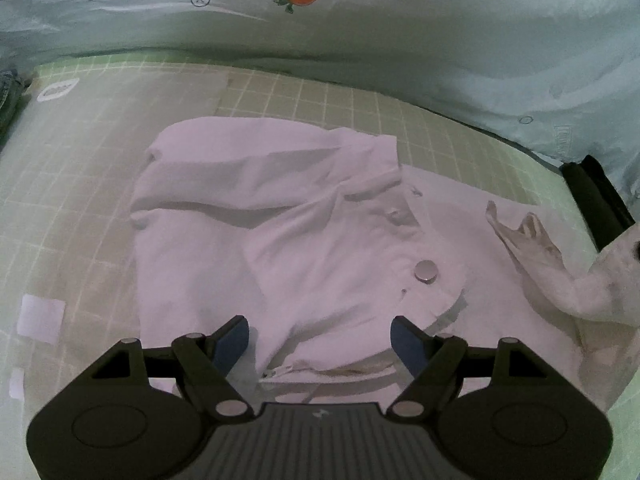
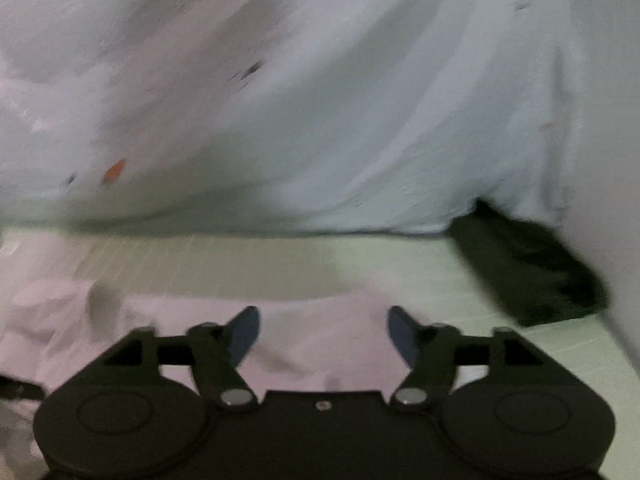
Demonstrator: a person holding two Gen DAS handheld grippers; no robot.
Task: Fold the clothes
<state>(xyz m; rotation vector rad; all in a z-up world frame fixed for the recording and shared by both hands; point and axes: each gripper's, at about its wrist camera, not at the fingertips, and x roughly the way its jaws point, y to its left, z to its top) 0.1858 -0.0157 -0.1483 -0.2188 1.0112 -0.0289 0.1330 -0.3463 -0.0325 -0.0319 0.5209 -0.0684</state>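
Note:
A white polo shirt point(image 1: 280, 232) lies crumpled on the green grid mat point(image 1: 100, 152), its collar and button placket turned toward the right. A small round metal disc point(image 1: 425, 271) rests on the placket. My left gripper point(image 1: 320, 340) hovers open over the shirt's near edge, with nothing between its blue pads. In the blurred right wrist view the same shirt point(image 2: 320, 340) spreads under my right gripper point(image 2: 323, 332), which is also open and empty. At the right edge of the left wrist view a white gloved hand point(image 1: 560, 276) rests on the shirt.
A pale blue sheet with carrot prints point(image 1: 360, 20) hangs behind the mat point(image 2: 280, 264). A dark folded item point(image 2: 528, 264) lies at the mat's right end, seen also as a dark shape point(image 1: 596, 200). White labels point(image 1: 42, 318) stick to the mat's left side. Denim fabric point(image 1: 10, 92) shows far left.

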